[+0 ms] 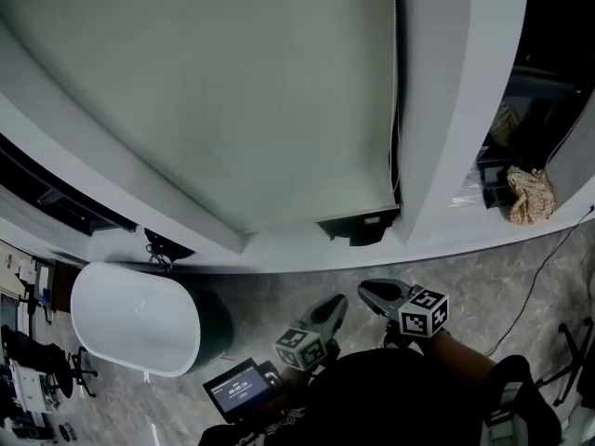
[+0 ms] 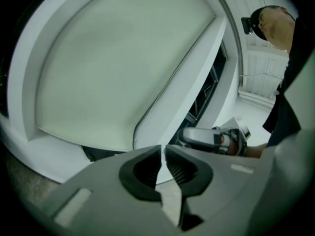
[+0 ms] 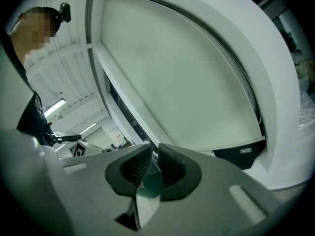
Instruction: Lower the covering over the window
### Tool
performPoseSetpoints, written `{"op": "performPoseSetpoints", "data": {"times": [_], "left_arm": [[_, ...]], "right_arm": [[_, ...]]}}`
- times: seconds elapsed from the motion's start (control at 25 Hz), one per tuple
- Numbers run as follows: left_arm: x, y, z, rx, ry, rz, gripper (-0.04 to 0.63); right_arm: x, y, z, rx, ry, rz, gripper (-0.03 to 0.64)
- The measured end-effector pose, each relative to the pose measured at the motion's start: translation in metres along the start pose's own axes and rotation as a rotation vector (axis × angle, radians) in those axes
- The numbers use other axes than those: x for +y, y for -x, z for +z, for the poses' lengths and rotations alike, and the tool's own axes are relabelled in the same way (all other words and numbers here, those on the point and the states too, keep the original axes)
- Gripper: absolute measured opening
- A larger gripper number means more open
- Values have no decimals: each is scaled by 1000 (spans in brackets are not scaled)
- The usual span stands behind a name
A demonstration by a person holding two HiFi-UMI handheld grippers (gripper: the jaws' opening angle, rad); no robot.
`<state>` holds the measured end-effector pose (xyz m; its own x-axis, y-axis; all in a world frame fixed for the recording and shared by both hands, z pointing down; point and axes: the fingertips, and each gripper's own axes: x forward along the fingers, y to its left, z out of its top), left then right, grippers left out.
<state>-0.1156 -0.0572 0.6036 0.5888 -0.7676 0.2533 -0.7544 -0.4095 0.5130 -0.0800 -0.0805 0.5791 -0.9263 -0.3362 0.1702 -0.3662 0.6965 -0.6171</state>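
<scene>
1. Left gripper (image 2: 163, 151) fingers closed together, right gripper (image 3: 155, 149) fingers a slit apart; both empty.
2. Blind (image 1: 232, 91) hangs almost down to the sill (image 1: 297, 247).
3. Lowering looks finished; any further drop needs the cord (image 1: 397, 82).

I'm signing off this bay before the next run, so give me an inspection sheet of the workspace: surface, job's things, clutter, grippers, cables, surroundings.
Surface: grey marbled floor.
Job's things: blind, pale, hangs almost fully lowered; black labelled box at its lower right corner.
Clutter: crumpled cloth at far right.
Grippers: left gripper jaws almost together; right gripper jaws slightly apart; nothing between either pair, both short of the blind.
Cables: cord hangs along the blind's right edge; thin cable crosses the floor at right.
Surroundings: white oval tub at left; small lit screen at the bottom edge.
</scene>
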Motion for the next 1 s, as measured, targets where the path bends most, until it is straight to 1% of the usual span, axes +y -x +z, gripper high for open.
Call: {"op": "performPoseSetpoints", "data": {"times": [0.2, 0.32, 0.52, 0.72, 1.0], "left_arm": [[-4, 62, 9, 3, -7, -11, 21], [-2, 90, -9, 17, -13, -51, 21], [-19, 126, -27, 62, -16, -103, 21], [-31, 144, -47, 47, -34, -147, 21], [-70, 161, -59, 16, -46, -144, 21]], "right_arm": [[52, -3, -27, -56, -16, -62, 46], [77, 4, -45, -93, -20, -107, 46], [109, 17, -76, -128, -41, -173, 41], [133, 35, -92, -138, -17, -196, 38], [159, 70, -104, -129, 54, -185, 29]]}}
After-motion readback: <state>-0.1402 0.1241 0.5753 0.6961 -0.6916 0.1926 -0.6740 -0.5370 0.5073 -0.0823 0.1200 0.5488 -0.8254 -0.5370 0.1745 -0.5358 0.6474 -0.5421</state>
